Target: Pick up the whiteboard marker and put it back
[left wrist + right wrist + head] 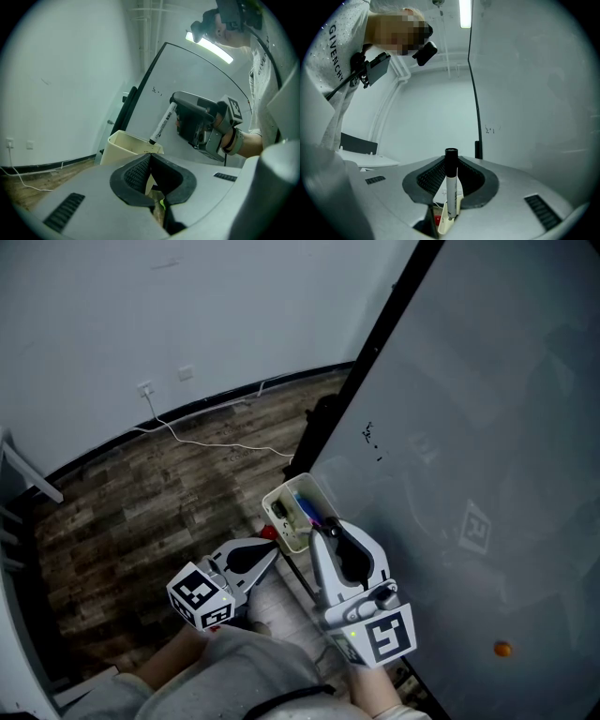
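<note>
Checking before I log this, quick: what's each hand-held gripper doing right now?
Left hand-held gripper: closed, empty.
Right hand-held gripper: closed on the marker.

marker (163, 123) over box (119, 149) | box beside whiteboard (187, 84) (by its frame)

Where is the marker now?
Near the head view's middle, the right tool holds the marker, its lower end at the cream box beside the whiteboard.

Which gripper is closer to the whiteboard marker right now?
Right. The right gripper is shut on the whiteboard marker, holding it over the cream box. The left gripper, jaws together and empty, sits apart from the marker, lower and beside the box.
</note>
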The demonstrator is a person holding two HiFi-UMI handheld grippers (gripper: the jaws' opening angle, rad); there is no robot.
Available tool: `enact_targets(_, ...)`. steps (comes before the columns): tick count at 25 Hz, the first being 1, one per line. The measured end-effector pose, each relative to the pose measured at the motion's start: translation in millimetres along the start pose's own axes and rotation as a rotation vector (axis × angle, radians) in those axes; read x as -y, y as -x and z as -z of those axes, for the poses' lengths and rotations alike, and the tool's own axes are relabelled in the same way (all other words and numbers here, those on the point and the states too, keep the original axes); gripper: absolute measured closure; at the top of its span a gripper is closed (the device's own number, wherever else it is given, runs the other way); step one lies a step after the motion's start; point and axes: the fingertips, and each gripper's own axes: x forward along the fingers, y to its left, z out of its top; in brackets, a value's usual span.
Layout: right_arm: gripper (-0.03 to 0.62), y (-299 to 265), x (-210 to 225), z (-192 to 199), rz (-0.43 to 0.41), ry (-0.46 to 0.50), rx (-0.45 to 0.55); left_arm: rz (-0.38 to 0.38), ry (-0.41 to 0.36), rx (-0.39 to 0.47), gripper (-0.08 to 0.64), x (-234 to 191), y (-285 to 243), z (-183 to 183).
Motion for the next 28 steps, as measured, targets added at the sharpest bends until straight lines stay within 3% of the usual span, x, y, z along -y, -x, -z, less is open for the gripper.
enact_targets(28, 0.505, 1.6, 3.8, -18.9, -0.006, 0.040, 0.020, -0.017, -0.057, 0.000, 0.545, 0.6, 0.7, -10.1)
